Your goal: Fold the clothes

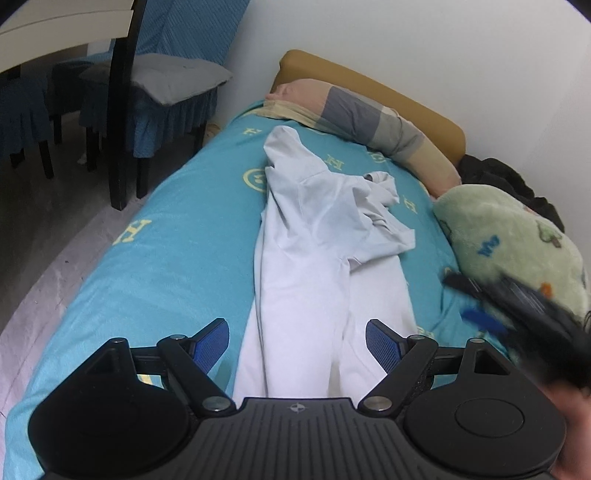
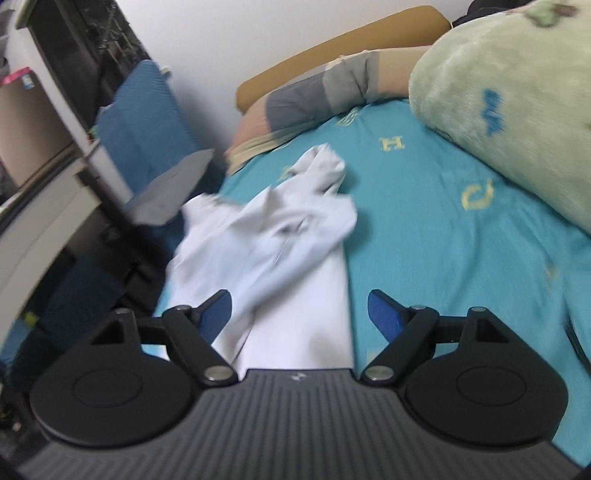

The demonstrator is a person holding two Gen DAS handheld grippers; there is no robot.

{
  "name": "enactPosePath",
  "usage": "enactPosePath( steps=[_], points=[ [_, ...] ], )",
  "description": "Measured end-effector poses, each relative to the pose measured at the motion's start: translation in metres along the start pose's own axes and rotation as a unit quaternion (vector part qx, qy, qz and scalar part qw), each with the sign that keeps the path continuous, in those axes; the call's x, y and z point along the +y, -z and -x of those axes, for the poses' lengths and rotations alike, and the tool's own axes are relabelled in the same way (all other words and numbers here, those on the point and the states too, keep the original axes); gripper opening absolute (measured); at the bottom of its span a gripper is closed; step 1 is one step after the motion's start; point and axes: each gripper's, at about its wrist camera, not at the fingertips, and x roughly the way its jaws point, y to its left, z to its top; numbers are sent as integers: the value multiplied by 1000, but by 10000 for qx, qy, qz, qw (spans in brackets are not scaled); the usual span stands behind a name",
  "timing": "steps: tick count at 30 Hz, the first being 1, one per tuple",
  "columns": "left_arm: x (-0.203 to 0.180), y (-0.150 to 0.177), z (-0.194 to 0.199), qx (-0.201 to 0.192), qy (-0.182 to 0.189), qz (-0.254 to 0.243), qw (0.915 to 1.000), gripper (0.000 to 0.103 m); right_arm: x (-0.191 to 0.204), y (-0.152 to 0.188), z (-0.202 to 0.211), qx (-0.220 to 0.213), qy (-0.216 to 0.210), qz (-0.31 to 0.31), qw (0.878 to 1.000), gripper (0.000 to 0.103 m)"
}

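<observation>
A pale white long-sleeved garment (image 1: 317,254) lies lengthwise on the turquoise bed sheet (image 1: 177,236), folded narrow, with a sleeve and hood bunched at its far end. My left gripper (image 1: 297,339) is open and empty, its blue pads either side of the garment's near end. My right gripper (image 2: 299,314) is open and empty over the same near end (image 2: 288,280). It also shows blurred at the right of the left wrist view (image 1: 517,306).
A green plush blanket (image 1: 509,236) lies on the bed's right side. A striped pillow (image 1: 369,118) and a mustard headboard (image 1: 424,110) are at the far end. Chairs with blue covers (image 1: 155,92) stand left of the bed, by a table (image 1: 55,33).
</observation>
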Motion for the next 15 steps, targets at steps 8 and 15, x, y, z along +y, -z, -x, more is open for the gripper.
enactPosePath(
  steps=[8, 15],
  points=[
    [15, 31, 22, 738, 91, 543, 9958, 83, -7, 83, 129, 525, -332, -364, 9974, 83],
    [37, 72, 47, 1398, -477, 1167, 9821, 79, -34, 137, 175, 915, -420, -1220, 9874, 80]
  ],
)
